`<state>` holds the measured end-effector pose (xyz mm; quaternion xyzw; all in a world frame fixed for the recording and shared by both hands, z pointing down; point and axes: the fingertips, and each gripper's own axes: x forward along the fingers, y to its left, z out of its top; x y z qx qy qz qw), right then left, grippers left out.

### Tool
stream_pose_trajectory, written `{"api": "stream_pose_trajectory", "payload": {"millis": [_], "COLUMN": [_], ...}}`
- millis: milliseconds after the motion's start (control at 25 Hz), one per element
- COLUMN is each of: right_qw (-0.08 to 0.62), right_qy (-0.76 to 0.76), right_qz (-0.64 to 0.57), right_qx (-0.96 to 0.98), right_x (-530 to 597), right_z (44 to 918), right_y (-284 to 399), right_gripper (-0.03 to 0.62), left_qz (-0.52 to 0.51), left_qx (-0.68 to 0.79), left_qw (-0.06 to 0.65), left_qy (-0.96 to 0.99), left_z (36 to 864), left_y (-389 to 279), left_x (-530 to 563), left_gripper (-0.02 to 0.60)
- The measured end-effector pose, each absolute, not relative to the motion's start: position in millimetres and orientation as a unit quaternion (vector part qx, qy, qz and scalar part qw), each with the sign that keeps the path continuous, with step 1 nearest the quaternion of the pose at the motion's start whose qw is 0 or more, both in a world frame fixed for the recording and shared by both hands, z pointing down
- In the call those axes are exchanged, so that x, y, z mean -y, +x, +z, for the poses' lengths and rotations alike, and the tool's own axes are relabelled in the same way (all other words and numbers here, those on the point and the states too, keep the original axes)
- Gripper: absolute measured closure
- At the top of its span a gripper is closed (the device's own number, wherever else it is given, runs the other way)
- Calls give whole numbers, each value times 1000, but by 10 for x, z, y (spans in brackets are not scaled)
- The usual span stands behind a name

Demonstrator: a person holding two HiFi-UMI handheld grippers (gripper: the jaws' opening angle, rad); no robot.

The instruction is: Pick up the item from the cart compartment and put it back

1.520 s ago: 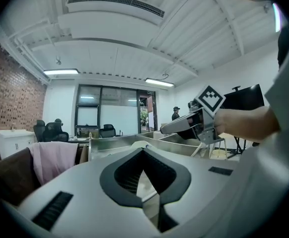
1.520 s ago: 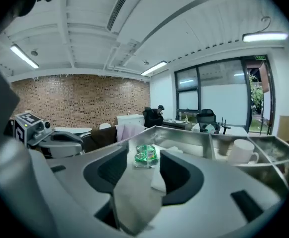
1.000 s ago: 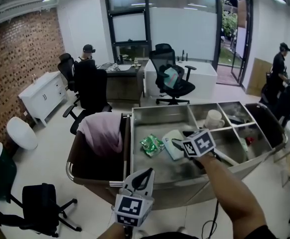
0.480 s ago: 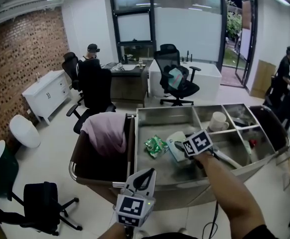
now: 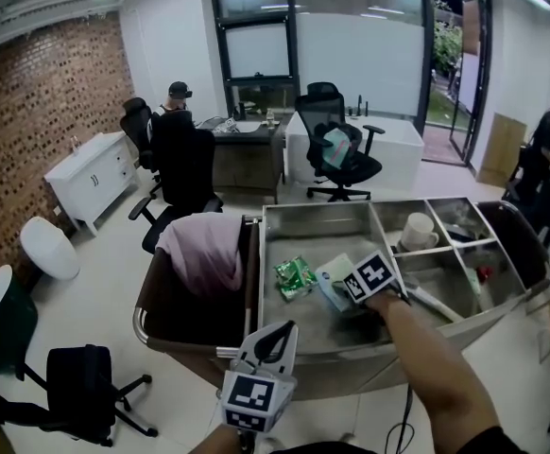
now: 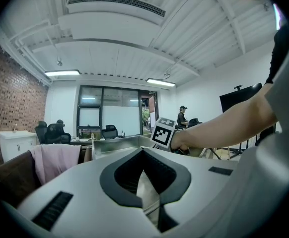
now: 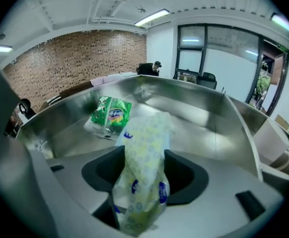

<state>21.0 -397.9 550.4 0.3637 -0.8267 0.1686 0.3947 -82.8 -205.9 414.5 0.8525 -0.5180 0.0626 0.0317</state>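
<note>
Closing on either side of the tissue pack [image 7: 143, 143]: the right gripper [image 7: 142, 185]; the pale patterned pack stands between its jaws inside the large cart compartment [image 5: 315, 218]; the pads are not plainly pressing yet, so the grip is judged unformed; left gripper [image 5: 273, 335] held low in front of the cart [image 5: 313, 362], tips pressed together, nothing between them.

Risks, as judged:
- the soft pack may crumple or fold rather than lift, since its wrapper looks slack;
- a hold on the wrapper alone could let the pack slide out once it is raised;
- the green sachet [image 5: 294, 274] lies just beside the pack and could be nudged or dragged along if the jaws sweep sideways;
- the steel floor looks smooth, so the pack may skid away from a closing jaw.

Containers:
- cart, steel, divided into compartments;
- large cart compartment holds the tissue pack and the green sachet;
- a small far compartment holds a white cup [image 5: 417, 230];
- a neighbouring small compartment holds a small red item [image 5: 484, 273], kind not told; its other contents are too small to tell;
- brown bin [image 5: 157, 315] at the cart's left end carries a pink cloth [image 5: 202, 253] draped over its edge.
</note>
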Motion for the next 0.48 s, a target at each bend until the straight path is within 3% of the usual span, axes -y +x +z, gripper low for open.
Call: {"api": "stream_pose_trajectory", "payload": {"millis": [200,480], "right_qw": [410,426], "right_qy": [356,360], "right_qz": [165,127], "right_qx": [823,820], "right_x": [3967,3938], "right_z": [5562,5554], "right_y": [176,124], "right_gripper": [371,505], "left_qz": [60,59], "left_qx": [520,518], "left_qw": [35,36], "left_qy": [851,853], "left_z": [4145,4167], "left_y": [-846,-834], "left_x": [2075,2076], "left_gripper": [581,581]}}
